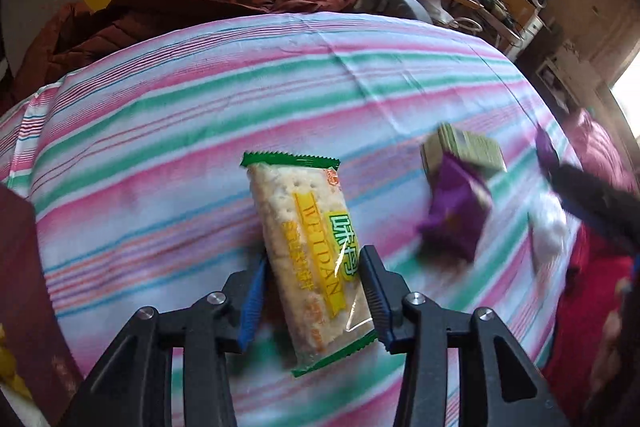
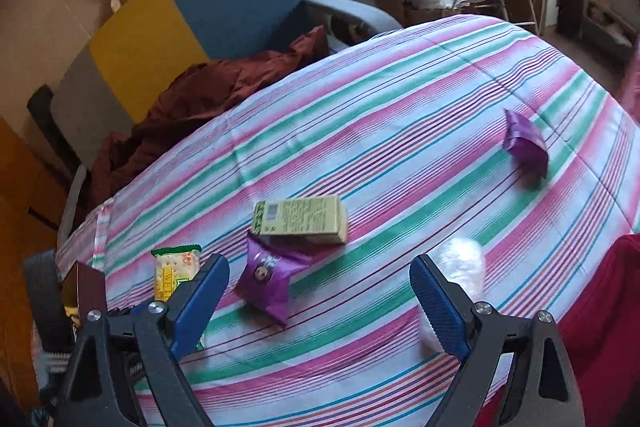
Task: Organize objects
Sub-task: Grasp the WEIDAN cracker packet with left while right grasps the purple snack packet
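A: Striped cloth [image 2: 400,99] in pink, green and white is spread over the table, with a rust-red garment [image 2: 192,95] heaped at its far left edge and a blue chair [image 2: 236,3] behind. What is seen at the left?

B: A cracker packet [image 1: 308,247] is pinched at its lower half by the left gripper [image 1: 312,291], the blue pads pressed against both long sides. Whether the packet is lifted or resting on the cloth cannot be told.

A: And further right?

B: A purple pouch [image 2: 268,275] is found touching a green carton [image 2: 304,221], which lies flat just behind it. Past these, the right gripper [image 2: 316,291] is held spread wide with nothing between its fingers, and a white wrapped item [image 2: 464,267] lies just beside its right finger [image 2: 440,303]. A second purple pouch [image 2: 526,143] lies well apart, toward the far right.

A: How is the step best handled?

B: The crackers are likely brittle, so only light pressure should be applied. The packet is held near one end, so sagging or swinging may be expected; it should be kept low and level, and set down clear of the pouch and carton.
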